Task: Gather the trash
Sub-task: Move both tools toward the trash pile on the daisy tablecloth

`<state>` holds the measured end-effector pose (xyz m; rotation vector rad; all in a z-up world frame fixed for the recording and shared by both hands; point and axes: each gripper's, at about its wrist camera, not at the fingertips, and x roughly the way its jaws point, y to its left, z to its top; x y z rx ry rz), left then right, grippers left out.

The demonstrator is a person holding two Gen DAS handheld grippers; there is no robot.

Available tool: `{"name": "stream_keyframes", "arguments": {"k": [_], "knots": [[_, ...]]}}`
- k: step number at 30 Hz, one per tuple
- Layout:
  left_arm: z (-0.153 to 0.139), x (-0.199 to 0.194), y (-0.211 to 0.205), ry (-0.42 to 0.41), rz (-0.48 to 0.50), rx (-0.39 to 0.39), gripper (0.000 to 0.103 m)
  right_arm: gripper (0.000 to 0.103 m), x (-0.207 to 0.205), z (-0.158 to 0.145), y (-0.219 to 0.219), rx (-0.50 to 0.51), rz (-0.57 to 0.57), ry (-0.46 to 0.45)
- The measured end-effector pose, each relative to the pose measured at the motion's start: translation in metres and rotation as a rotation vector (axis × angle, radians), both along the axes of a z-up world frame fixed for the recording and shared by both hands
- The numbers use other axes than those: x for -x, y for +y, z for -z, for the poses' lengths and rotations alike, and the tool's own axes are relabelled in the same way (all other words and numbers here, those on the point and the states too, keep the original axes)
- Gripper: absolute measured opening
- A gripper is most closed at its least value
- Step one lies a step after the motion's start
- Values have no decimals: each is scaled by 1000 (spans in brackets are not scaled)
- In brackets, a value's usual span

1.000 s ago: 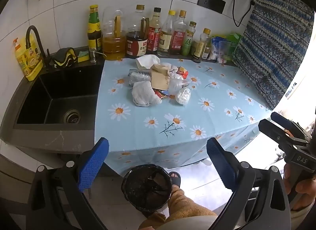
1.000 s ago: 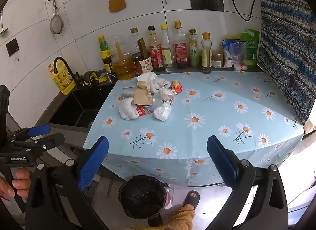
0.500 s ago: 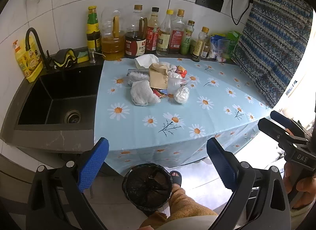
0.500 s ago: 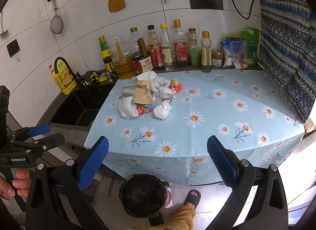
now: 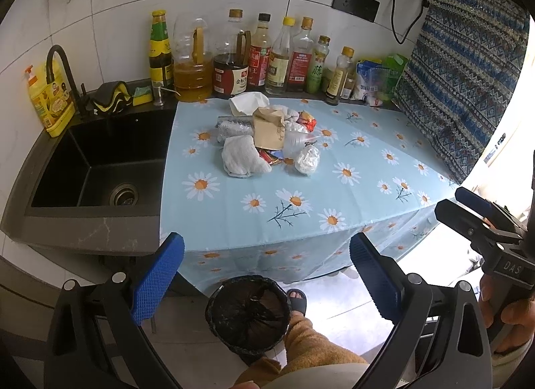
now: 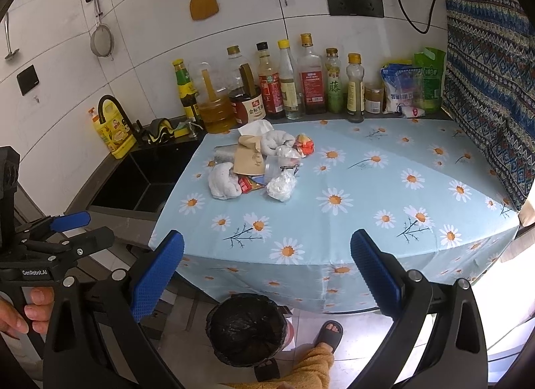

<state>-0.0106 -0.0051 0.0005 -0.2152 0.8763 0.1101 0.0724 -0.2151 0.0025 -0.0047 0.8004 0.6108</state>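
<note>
**Trash Pile on Desk, Both Grippers Empty**

The trash pile (image 5: 267, 141) of crumpled white tissue, brown paper bag, clear plastic and red wrappers lies mid-desk (image 5: 334, 208). The left gripper (image 5: 265, 275) and right gripper (image 6: 267, 272) hold fingers spread wide, grasping nothing, above the black-lined bin (image 6: 247, 328).

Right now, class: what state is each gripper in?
Left gripper: open, holding nothing.
Right gripper: open, holding nothing.

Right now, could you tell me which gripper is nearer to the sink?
Left. The left gripper is held out in front of the sink's side of the counter, while the right gripper is off the table's far corner, away from it.
</note>
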Motion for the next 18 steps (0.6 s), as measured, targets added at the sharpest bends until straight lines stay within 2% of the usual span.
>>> {"name": "stream_keyframes", "arguments": {"k": [18], "knots": [[-2,2,-2,-8,18,9,96,99,5,0,-2,-2,10,7]]}}
